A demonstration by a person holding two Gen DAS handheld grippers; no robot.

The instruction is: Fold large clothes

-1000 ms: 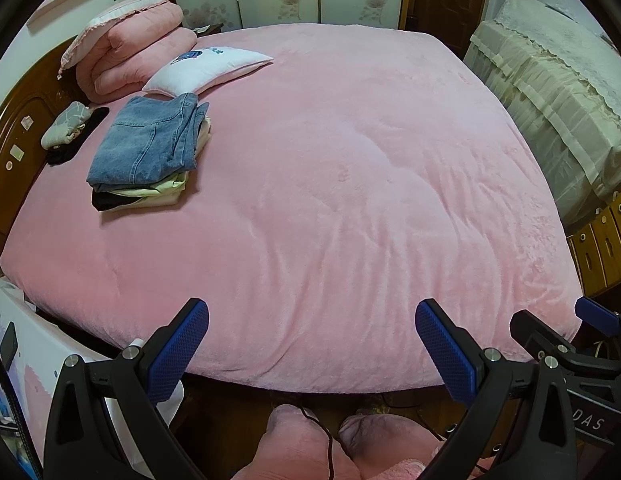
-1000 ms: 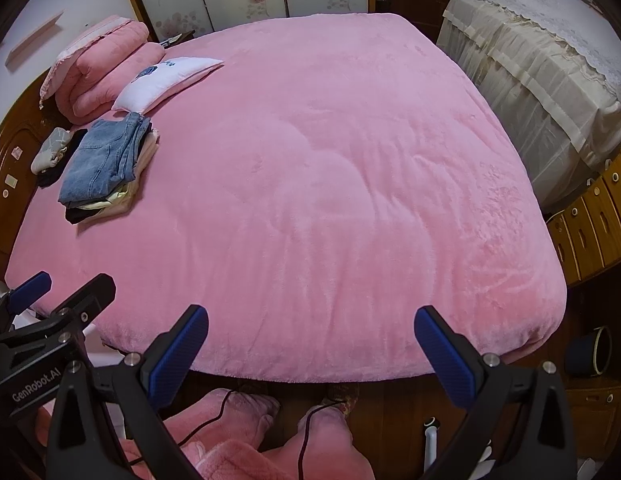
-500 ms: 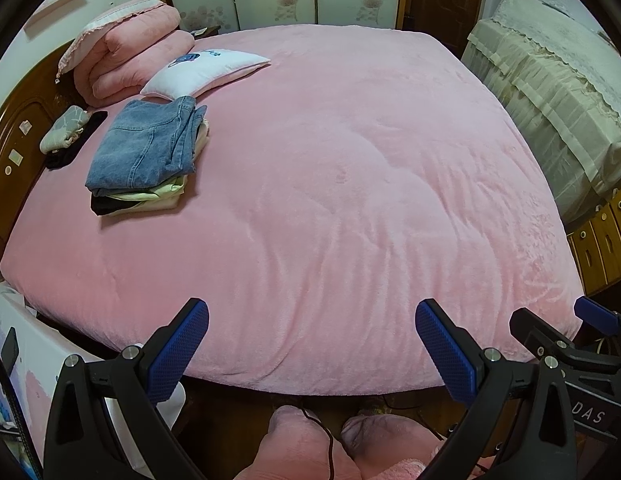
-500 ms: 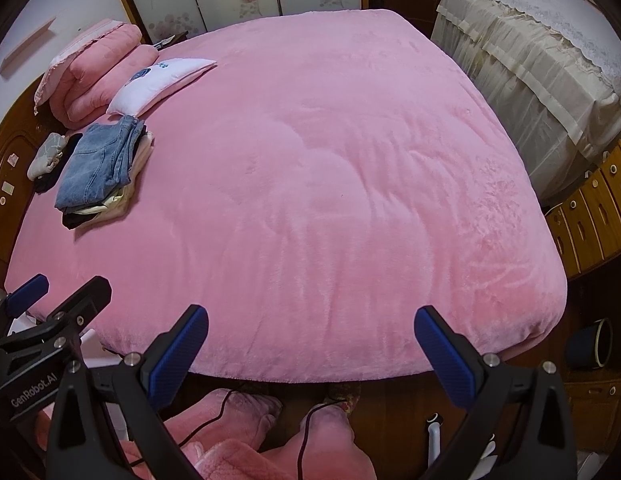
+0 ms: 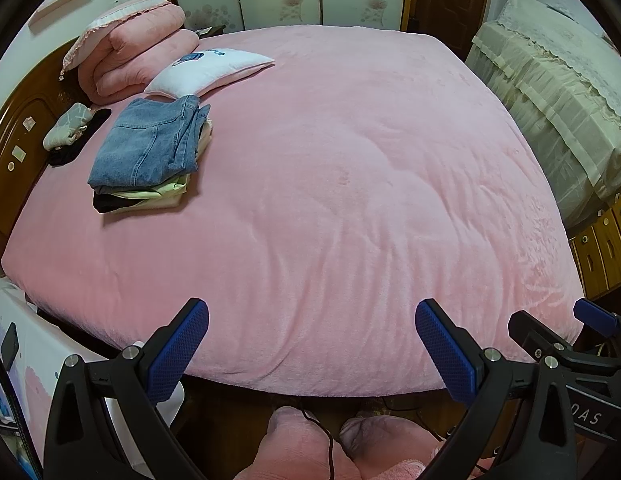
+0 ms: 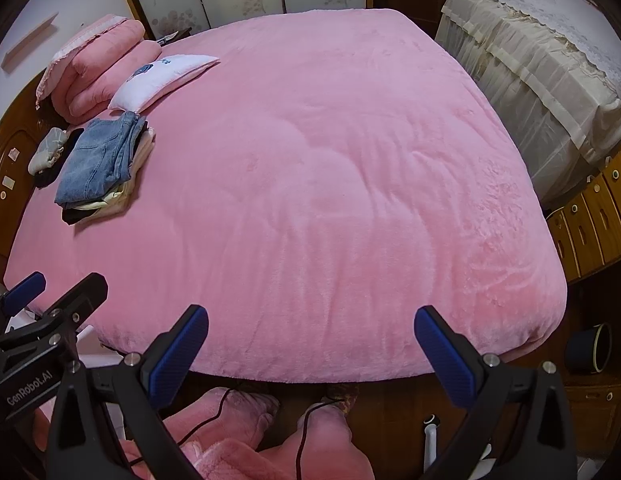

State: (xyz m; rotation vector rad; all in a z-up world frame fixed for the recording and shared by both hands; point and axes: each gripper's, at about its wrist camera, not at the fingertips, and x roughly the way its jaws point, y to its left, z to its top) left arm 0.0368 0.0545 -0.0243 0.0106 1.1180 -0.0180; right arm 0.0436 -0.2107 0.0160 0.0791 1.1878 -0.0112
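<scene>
A wide bed under a pink plush blanket (image 5: 350,184) fills the room, its surface smooth apart from shallow creases near the foot. At 10 o'clock in both wrist views a stack of folded clothes (image 5: 150,156) lies on the blanket, blue jeans (image 6: 96,162) on top of pale and black garments. Just beyond it, towards 11 o'clock, a white pillow (image 5: 208,72) leans against a rolled pink quilt (image 5: 130,54) by the wooden headboard (image 5: 14,136); a grey sock bundle (image 5: 66,126) sits on a dark cloth beside the stack. At 2 o'clock stands furniture draped in a cream lace cover (image 5: 550,92), with wooden drawers (image 6: 590,216) below it. The left gripper (image 5: 312,344) and the right gripper (image 6: 310,346) both hang over the foot of the bed, jaws spread wide and holding nothing.
</scene>
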